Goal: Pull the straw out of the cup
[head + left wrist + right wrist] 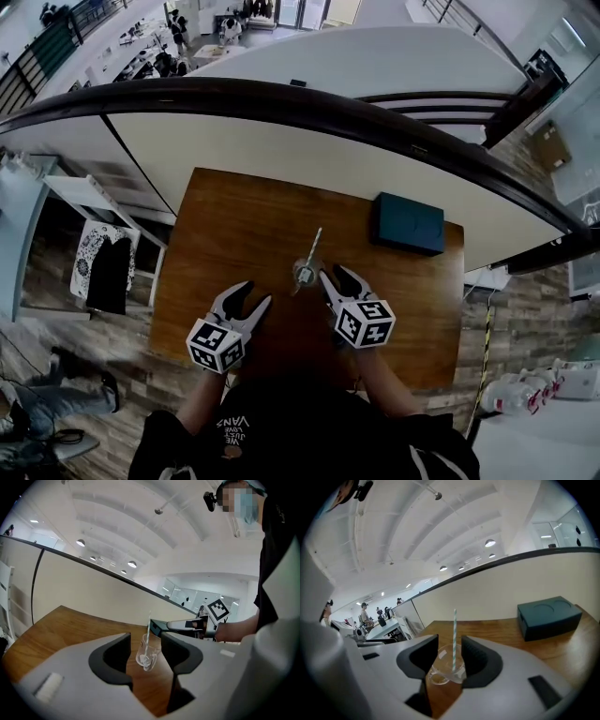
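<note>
So, closest to the camera, the person has a gripper in each hand, both low over the near edge of a brown wooden table [234, 216]. The left gripper [257, 293] has its fingers spread wide with nothing between them. Its own view looks through the gap at the cup [305, 274], which stands a bit further out on the table, clear of the fingertips. The right gripper [334, 272] is also spread open, and it's much closer in. In the right gripper view the clear cup sits right in the gap at the tips, with a dark pad on either side. I can't tell if either pad is actually touching the glass, but it doesn't look clamped.

The cup is upright around the middle of the table, just ahead of the two grippers. The straw [314, 246], white with thin bluish stripes, is in the cup and pokes well above the rim.

Further back and off to the right there's a dark teal box [410, 223] lying flat, well apart from the cup. Behind the table is a cream partition wall [281, 150] topped by a dark curved rail [281, 103].
</note>
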The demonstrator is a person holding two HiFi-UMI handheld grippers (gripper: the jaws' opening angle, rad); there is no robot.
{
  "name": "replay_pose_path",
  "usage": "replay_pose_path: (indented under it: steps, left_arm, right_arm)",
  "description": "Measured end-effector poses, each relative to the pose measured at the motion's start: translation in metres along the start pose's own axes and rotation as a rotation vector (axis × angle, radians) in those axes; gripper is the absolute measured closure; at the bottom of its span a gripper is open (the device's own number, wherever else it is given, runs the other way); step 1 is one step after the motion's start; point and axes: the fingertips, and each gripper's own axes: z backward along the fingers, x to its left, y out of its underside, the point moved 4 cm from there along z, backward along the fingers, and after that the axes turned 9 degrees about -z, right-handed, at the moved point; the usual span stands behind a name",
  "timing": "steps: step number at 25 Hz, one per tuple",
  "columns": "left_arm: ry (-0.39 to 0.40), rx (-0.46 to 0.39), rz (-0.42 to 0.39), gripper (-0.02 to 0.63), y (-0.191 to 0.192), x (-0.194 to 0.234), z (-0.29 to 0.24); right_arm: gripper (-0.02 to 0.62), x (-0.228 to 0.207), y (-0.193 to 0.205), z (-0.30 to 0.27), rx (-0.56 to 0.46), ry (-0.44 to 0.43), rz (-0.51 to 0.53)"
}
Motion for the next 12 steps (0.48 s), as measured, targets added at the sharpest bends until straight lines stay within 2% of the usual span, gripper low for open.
replay_pose_path:
  steps: [12]
  left_arm:
    - [0.058,0.050,0.015,0.419,0.008,0.034,-0.025]
  right_arm:
    - [0.437,-0.006,-0.005,-0.055,0.039,0.030,0.010]
